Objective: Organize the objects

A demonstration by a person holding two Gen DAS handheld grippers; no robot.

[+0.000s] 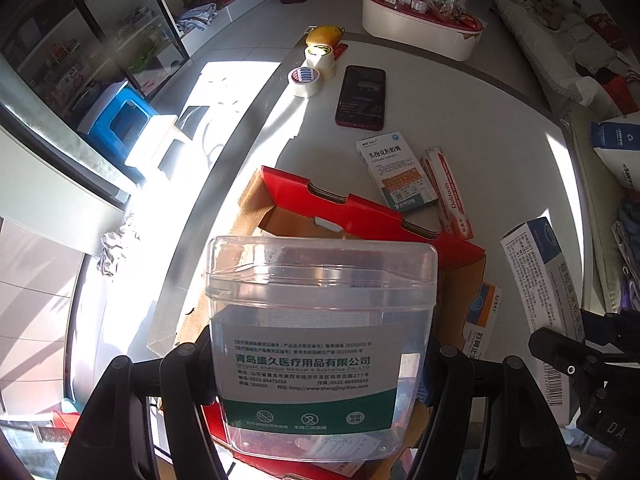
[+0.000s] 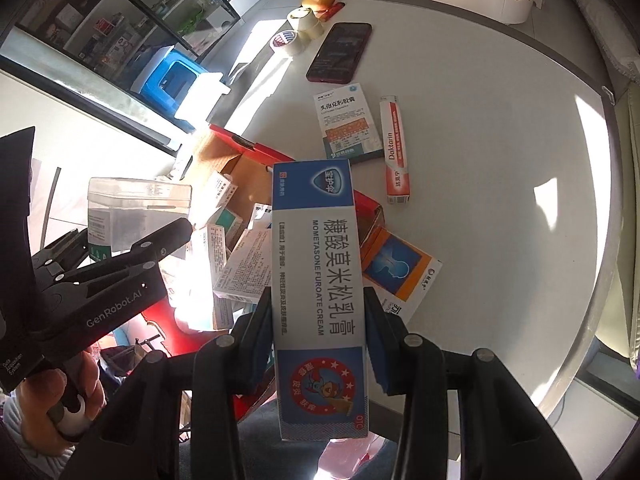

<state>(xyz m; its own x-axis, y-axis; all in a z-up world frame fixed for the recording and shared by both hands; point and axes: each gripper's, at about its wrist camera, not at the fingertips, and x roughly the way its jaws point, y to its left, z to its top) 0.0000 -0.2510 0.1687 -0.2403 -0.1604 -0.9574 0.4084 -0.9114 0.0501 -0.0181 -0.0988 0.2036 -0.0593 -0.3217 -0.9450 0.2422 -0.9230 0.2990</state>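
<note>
On a round white worktop (image 1: 460, 92), sunlit in patches: dark phone (image 1: 361, 97), 2 tape rolls (image 1: 316, 68), yellow fruit (image 1: 325, 35), 2 medicine boxes (image 1: 416, 176). At the near edge, open red cardboard box (image 1: 360, 208) holding packets. Left gripper (image 1: 320, 376) clamped on clear plastic tub (image 1: 320, 320) above that box. Right gripper (image 2: 318, 320) clamped on blue cream carton (image 2: 316, 280), beside it. Beyond, tiled floor (image 1: 248, 32), glass cabinet (image 1: 80, 40), blue stool (image 1: 120, 120), low white table (image 1: 416, 24).
</note>
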